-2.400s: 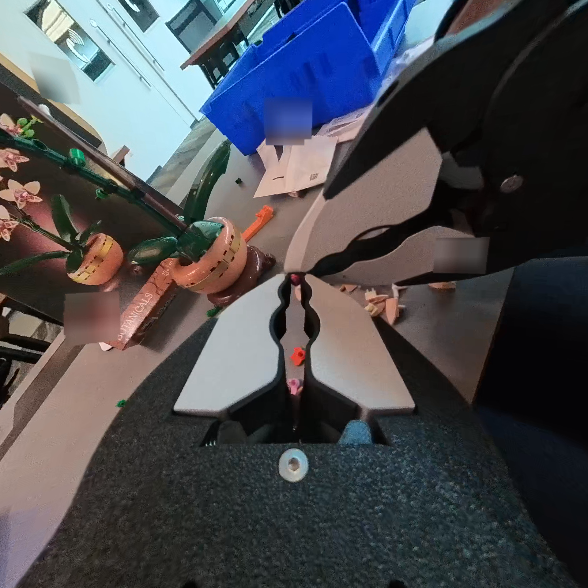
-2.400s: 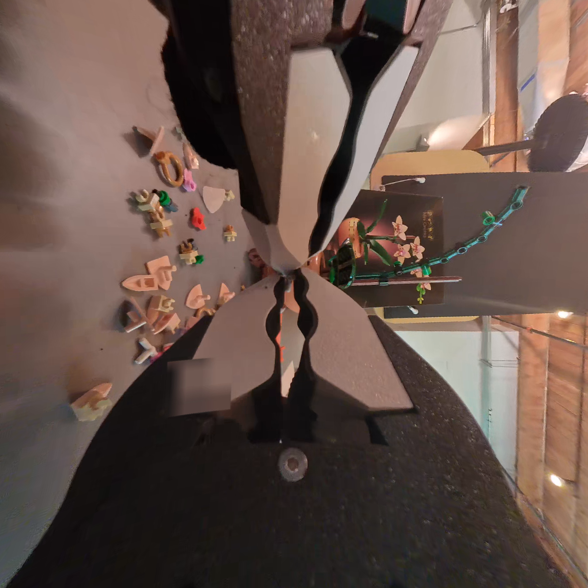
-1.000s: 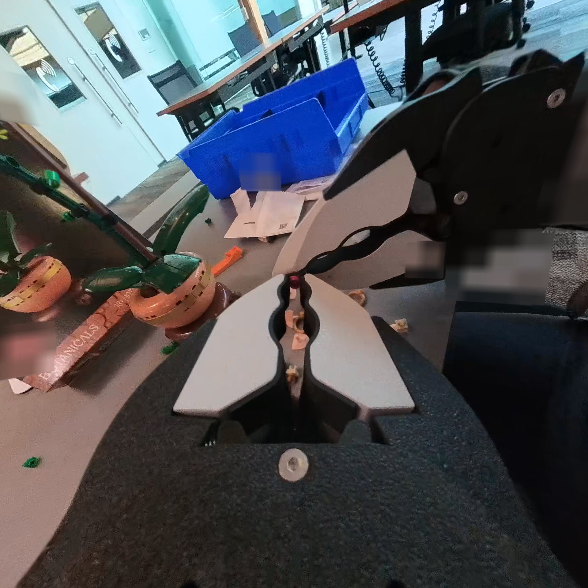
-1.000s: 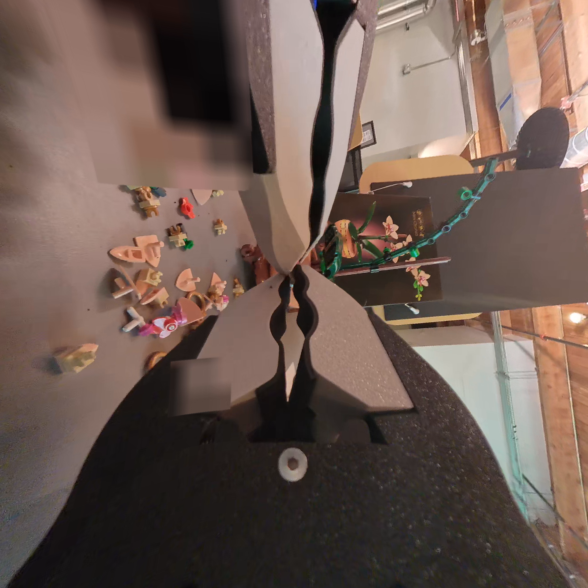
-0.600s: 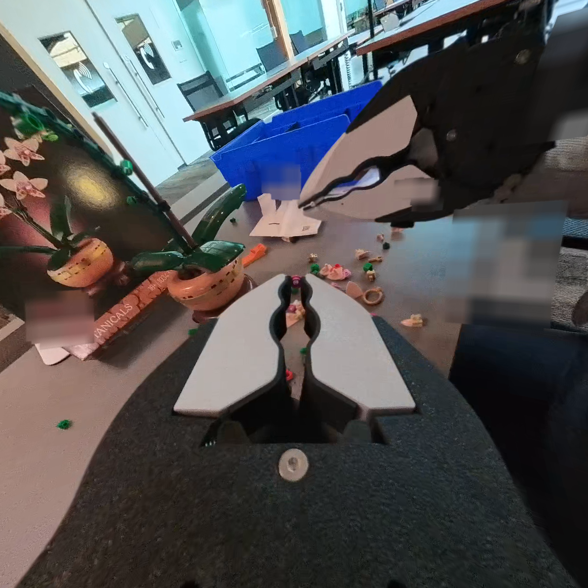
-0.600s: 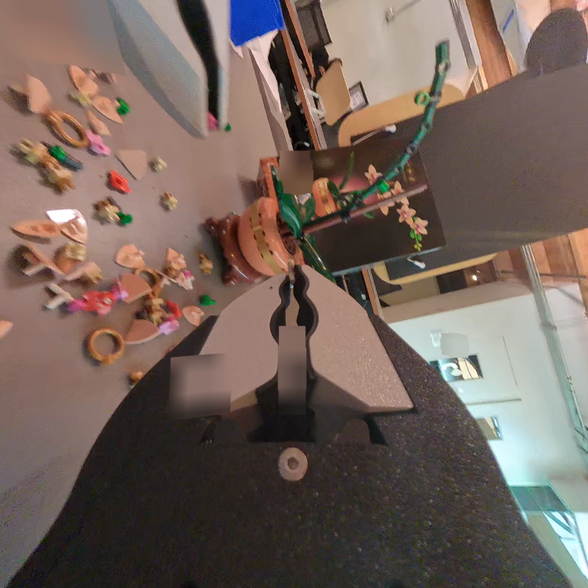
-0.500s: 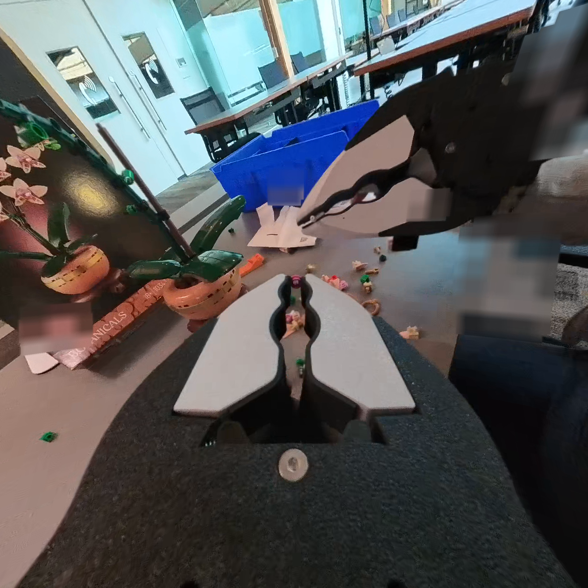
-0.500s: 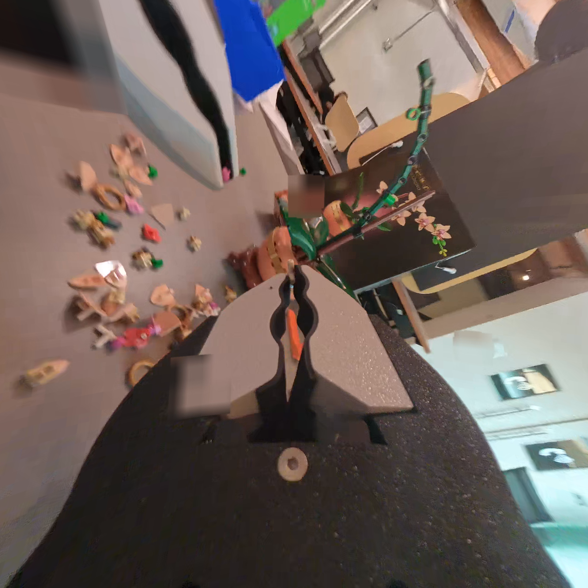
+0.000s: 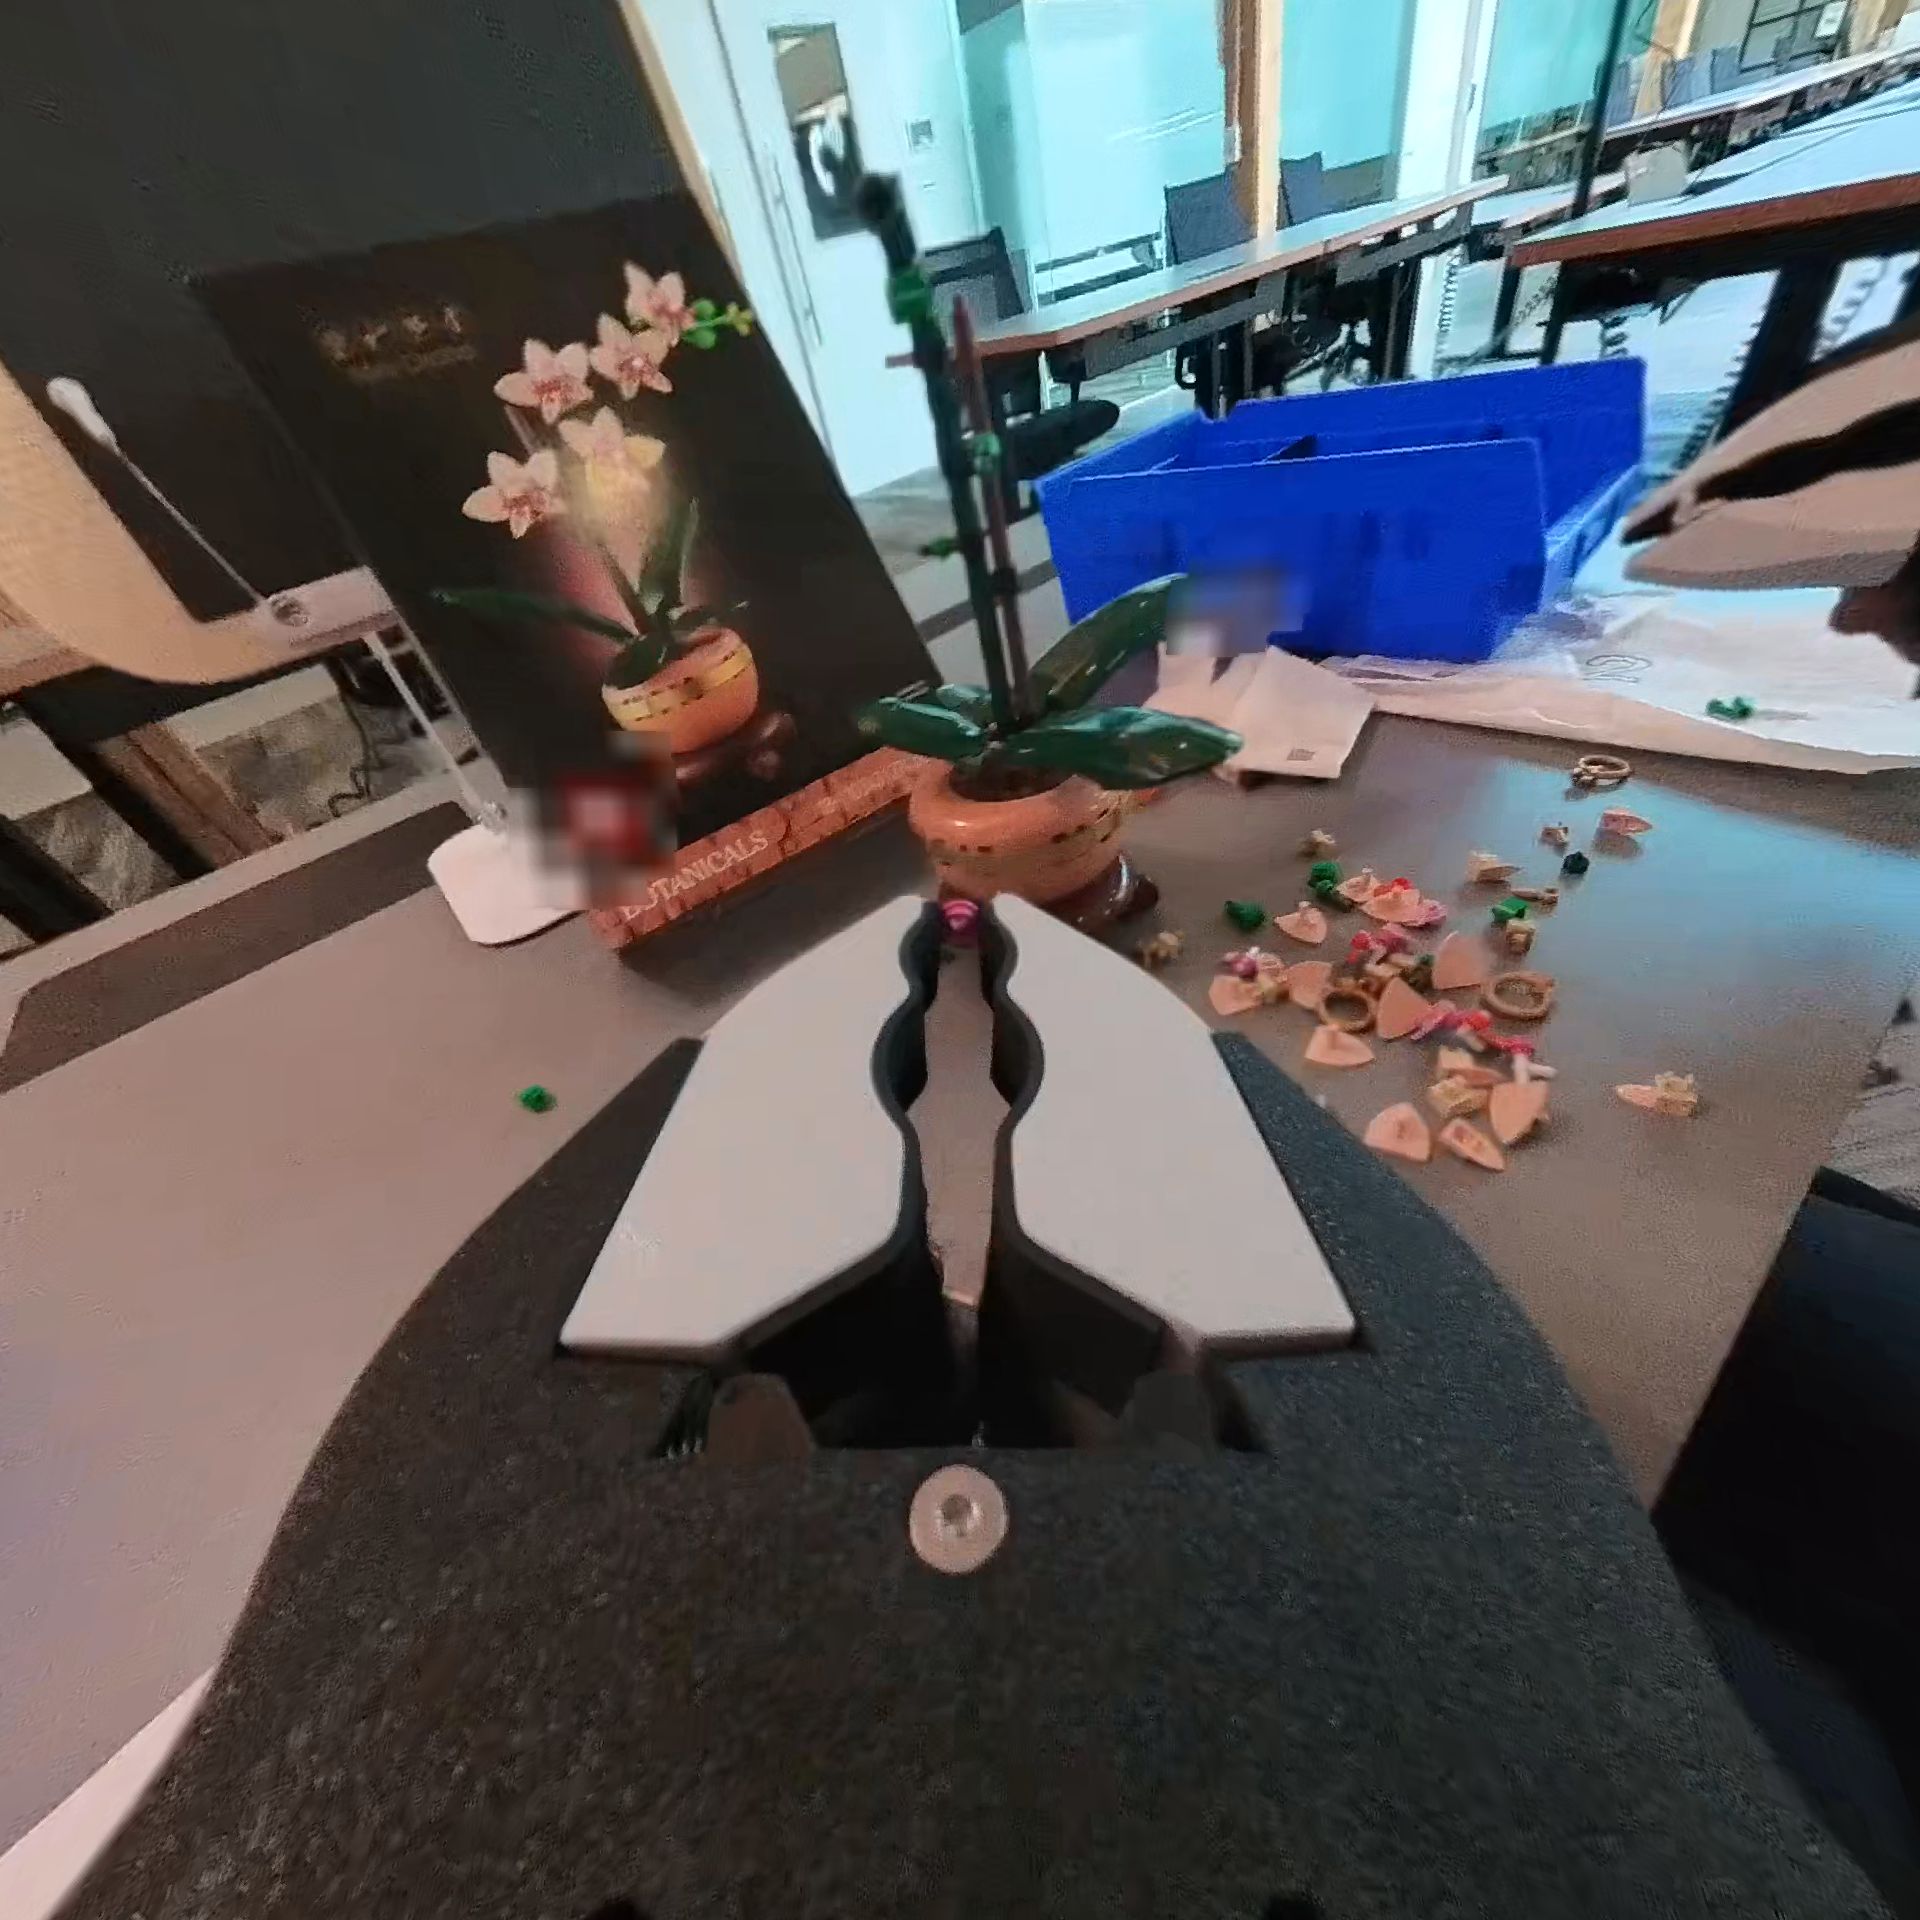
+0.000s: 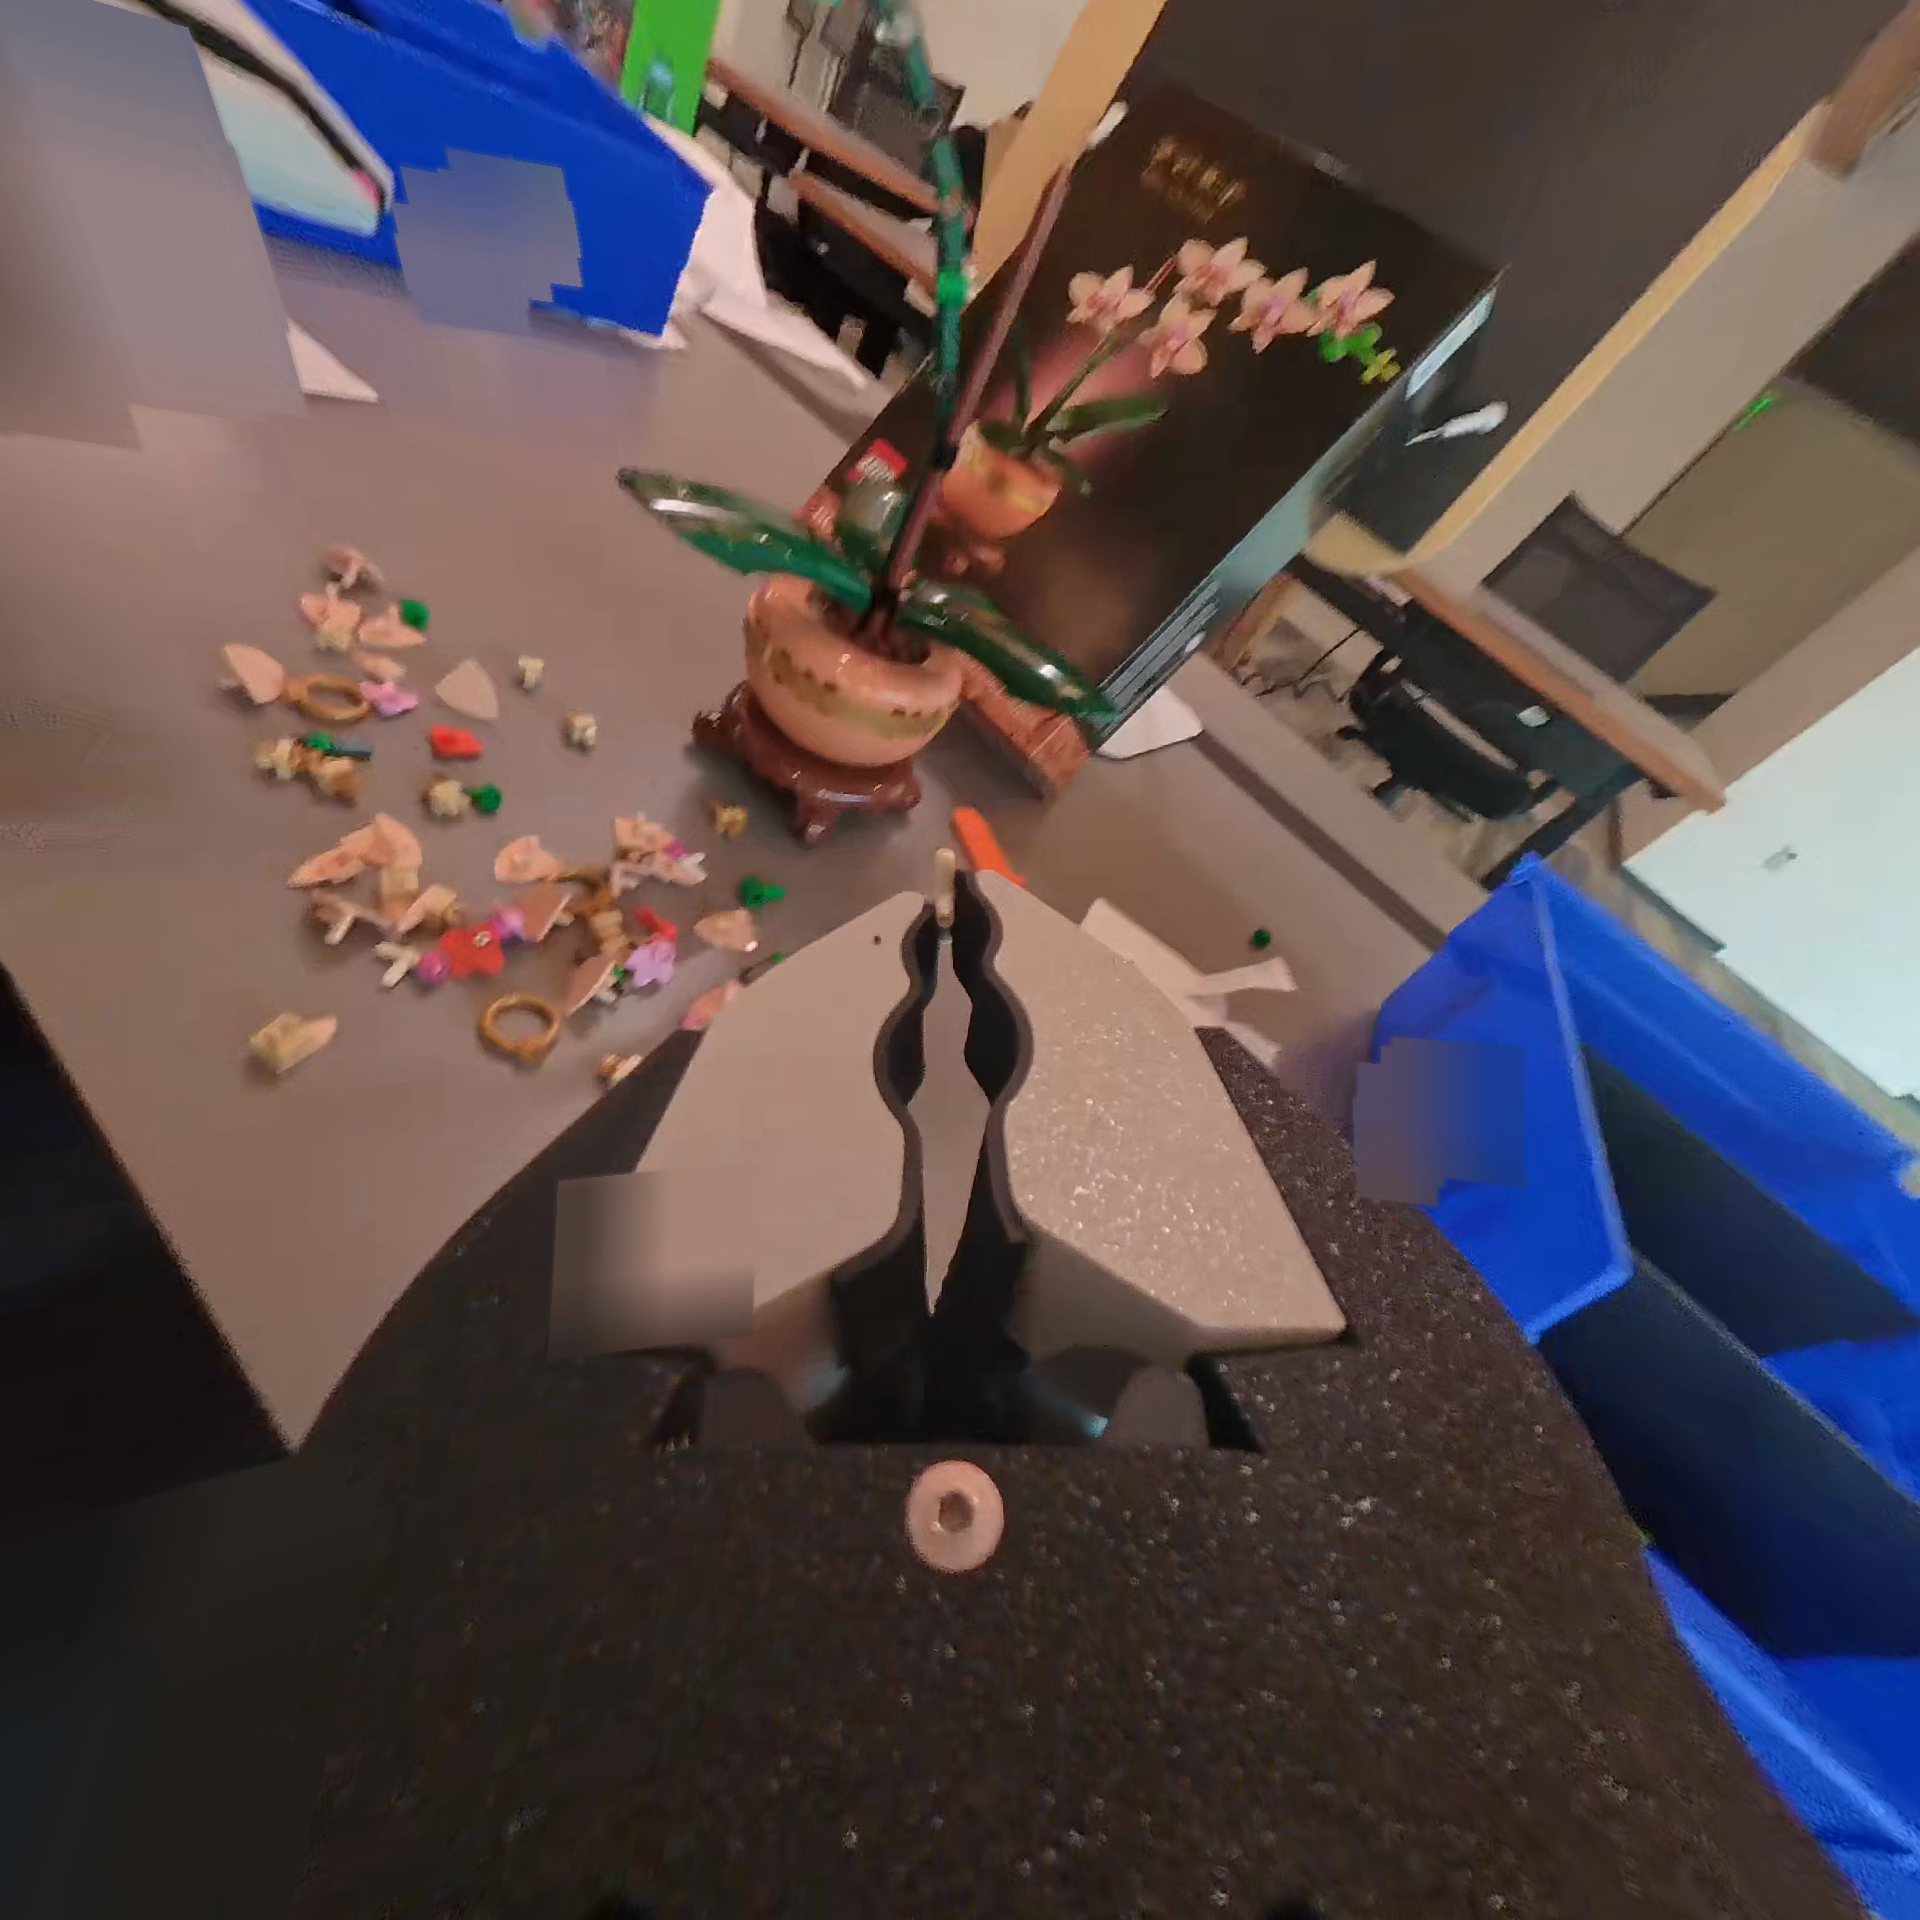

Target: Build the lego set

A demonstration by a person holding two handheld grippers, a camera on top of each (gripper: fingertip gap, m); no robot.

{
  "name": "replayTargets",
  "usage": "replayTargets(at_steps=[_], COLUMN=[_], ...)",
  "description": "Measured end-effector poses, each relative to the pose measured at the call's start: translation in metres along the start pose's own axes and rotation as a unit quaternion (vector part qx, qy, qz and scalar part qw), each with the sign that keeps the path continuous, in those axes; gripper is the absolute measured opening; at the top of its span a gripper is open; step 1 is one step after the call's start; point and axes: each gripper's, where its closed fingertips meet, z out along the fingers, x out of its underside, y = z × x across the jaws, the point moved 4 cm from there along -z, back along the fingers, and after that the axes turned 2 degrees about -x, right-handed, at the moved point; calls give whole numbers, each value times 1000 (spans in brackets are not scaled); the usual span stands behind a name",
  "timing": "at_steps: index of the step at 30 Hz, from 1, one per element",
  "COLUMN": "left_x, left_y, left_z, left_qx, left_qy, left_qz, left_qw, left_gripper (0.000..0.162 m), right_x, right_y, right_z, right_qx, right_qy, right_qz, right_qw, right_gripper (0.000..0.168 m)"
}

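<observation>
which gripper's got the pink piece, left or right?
The left gripper: a small pink piece sits pinched at its tips. The right gripper instead holds a thin whitish pin.

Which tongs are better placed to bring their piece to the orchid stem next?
Probably left: the left tongs, pinching a pink piece, point at the potted orchid. The right tongs sit farther off.
</observation>
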Motion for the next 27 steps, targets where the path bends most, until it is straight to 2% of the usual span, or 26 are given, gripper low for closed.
replayTargets(at_steps=[3,6,8,11,13,15,21,23,24,26,27], left_x=[20,50,61,72,81,89,75,65,58,41,34], left_y=[22,31,32,26,27,25,18,18,15,-9,-28], left_z=[0,9,21,39,47,52,54,54,54,51,51], left_qx=[-3,23,35,70,68,81,103,102,107,170,208], left_qy=[70,179,204,249,285,312,251,214,188,136,110], left_qz=[-5,2,5,11,32,43,26,27,24,15,8], left_qw=[998,984,978,966,956,946,962,971,976,976,972], left_gripper=[6,6,7,7,11,21,48,40,32,14,10], right_x=[10,16,20,35,49,57,64,62,58,46,41], right_y=[20,43,50,39,33,29,20,18,15,13,13], right_z=[10,33,51,73,81,85,86,86,85,83,82], right_qx=[-39,-76,-83,-84,-104,-109,-125,-119,-103,-70,-50], right_qy=[23,65,100,163,207,217,222,207,194,158,144], right_qz=[10,-3,-21,10,36,40,90,75,45,-51,-100], right_qw=[999,995,991,983,972,969,963,968,975,984,983], right_gripper=[2,2,2,2,3,4,38,43,51,57,57])
